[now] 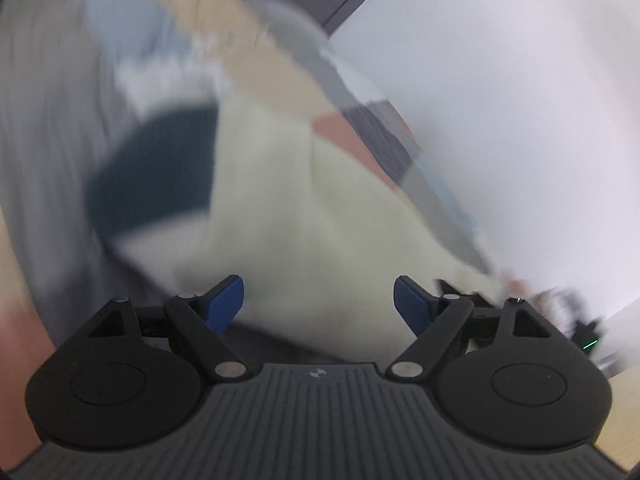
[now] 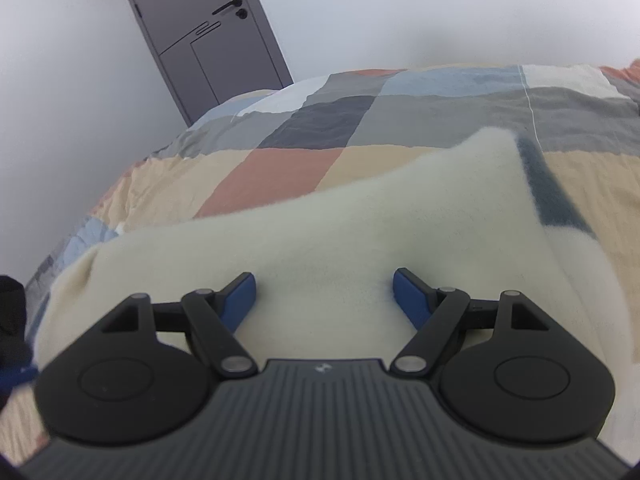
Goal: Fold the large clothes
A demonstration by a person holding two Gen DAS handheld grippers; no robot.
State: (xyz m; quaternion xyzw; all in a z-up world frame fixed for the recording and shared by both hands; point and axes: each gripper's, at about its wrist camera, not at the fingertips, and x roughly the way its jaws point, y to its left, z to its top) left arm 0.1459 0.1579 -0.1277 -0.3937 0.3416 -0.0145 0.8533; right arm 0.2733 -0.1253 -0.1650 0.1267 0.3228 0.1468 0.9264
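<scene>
A cream, fluffy fleece garment with a dark teal band lies spread over the patchwork bedspread of grey, blue, peach and terracotta squares, which fills the middle of the right wrist view. The flat, wide bed appears to serve as the folding surface: it gives a large piece of clothing room to lie out. The garment takes up the lower centre of the frame, with one pointed corner pushed up towards the upper right, where the dark teal band runs along its edge. That raised corner suggests the cloth is not yet smoothed into a neat fold. A grey panelled door with a black handle stands in the upper left, set in a pale wall.

The right gripper hangs low over the cream fleece, its blue-padded fingers set wide apart. The cloth passes beneath and between them, but the pads do not pinch it, so nothing is held.

The left wrist view is heavily blurred. The same cream garment shows in its centre, the teal patch at centre left, the bedspread running diagonally behind. The left gripper likewise stands wide open above the fleece, gripping nothing. Whether its pads touch the cloth I cannot tell.
</scene>
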